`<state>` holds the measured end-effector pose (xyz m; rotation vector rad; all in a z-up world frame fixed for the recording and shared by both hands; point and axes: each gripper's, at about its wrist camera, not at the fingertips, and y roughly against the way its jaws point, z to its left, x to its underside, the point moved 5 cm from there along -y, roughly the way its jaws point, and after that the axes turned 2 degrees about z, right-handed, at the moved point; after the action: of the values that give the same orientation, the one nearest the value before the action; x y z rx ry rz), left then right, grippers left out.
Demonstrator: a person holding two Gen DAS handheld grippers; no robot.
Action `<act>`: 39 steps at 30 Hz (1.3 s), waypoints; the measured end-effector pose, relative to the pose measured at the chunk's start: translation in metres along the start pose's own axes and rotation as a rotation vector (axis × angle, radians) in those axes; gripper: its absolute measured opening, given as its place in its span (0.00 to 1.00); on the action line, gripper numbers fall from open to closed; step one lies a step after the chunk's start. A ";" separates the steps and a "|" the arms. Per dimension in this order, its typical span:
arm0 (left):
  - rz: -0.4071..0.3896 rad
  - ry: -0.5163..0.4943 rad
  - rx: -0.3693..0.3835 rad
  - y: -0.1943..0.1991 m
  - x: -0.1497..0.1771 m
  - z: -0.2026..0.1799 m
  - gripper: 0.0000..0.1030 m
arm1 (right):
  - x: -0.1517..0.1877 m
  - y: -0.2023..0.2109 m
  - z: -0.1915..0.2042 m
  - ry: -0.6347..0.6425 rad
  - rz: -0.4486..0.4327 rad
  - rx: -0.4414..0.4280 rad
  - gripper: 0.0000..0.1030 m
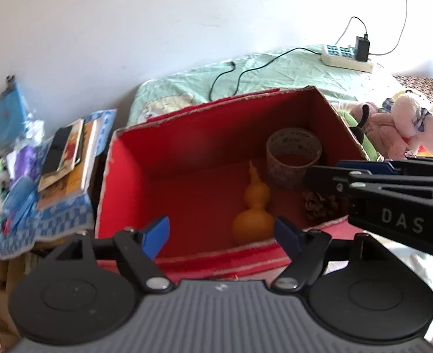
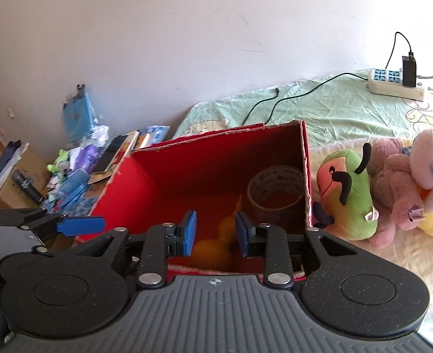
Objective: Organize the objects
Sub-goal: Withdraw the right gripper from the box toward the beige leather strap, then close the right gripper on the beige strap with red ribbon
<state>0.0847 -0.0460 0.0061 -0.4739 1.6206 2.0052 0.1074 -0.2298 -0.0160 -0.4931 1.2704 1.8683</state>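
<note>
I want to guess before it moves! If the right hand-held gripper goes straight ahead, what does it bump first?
Probably the orange gourd in the red box: it sits right between the open right hand-held gripper fingers. Depth is hard to judge.

Red cardboard box (image 2: 216, 158) matt; tape roll (image 2: 275, 194) glossy; plush toys (image 2: 348, 194) fuzzy.

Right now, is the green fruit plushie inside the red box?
No, the green fruit plushie sits on the bed outside the red box, just past its right wall, next to the pink plush toys.
</note>
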 end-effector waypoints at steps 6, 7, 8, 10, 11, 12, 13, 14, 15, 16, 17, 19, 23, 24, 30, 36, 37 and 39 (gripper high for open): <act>0.013 0.031 -0.041 0.016 0.018 -0.013 0.79 | 0.011 0.014 0.000 0.007 0.041 -0.084 0.35; 0.017 0.033 -0.045 0.017 0.021 -0.015 0.79 | 0.013 0.017 0.001 0.008 0.042 -0.091 0.35; 0.020 0.034 -0.049 0.019 0.023 -0.017 0.79 | 0.015 0.020 0.001 0.010 0.041 -0.095 0.35; 0.027 0.039 -0.060 0.021 0.029 -0.021 0.79 | 0.019 0.025 0.000 0.018 0.047 -0.103 0.35; 0.032 0.042 -0.064 0.022 0.031 -0.023 0.79 | 0.021 0.027 -0.001 0.015 0.050 -0.106 0.35; 0.038 0.046 -0.066 0.023 0.034 -0.024 0.79 | 0.024 0.029 -0.002 0.010 0.053 -0.111 0.36; 0.044 0.049 -0.067 0.023 0.037 -0.026 0.79 | 0.027 0.030 -0.004 0.002 0.058 -0.117 0.36; 0.052 0.051 -0.068 0.023 0.040 -0.028 0.79 | 0.029 0.031 -0.007 -0.009 0.064 -0.120 0.36; 0.062 0.051 -0.071 0.023 0.043 -0.029 0.79 | 0.033 0.030 -0.009 -0.022 0.072 -0.122 0.36; 0.069 0.051 -0.075 0.023 0.047 -0.032 0.79 | 0.037 0.029 -0.011 -0.036 0.084 -0.125 0.36; 0.075 0.049 -0.077 0.022 0.050 -0.033 0.79 | 0.041 0.028 -0.013 -0.050 0.096 -0.130 0.36; 0.091 0.051 -0.074 0.021 0.056 -0.037 0.80 | 0.049 0.025 -0.017 -0.077 0.121 -0.133 0.36; 0.126 0.058 -0.053 0.015 0.064 -0.040 0.80 | 0.061 0.023 -0.020 -0.113 0.154 -0.136 0.36; 0.132 0.057 -0.051 0.013 0.066 -0.040 0.80 | 0.063 0.023 -0.020 -0.119 0.160 -0.134 0.37; 0.158 0.055 -0.012 0.002 0.081 -0.042 0.80 | 0.075 0.018 -0.026 -0.161 0.197 -0.117 0.41; 0.155 0.083 0.069 0.002 0.100 -0.037 0.75 | 0.087 0.011 -0.035 -0.178 0.233 -0.118 0.41; 0.151 0.081 0.077 0.002 0.102 -0.037 0.74 | 0.090 0.009 -0.037 -0.192 0.242 -0.121 0.41; 0.152 0.081 0.112 0.002 0.107 -0.039 0.73 | 0.095 0.005 -0.039 -0.216 0.264 -0.137 0.42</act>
<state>-0.0045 -0.0654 -0.0618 -0.4062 1.8575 2.0133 0.0418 -0.2281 -0.0949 -0.1922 1.1095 2.1746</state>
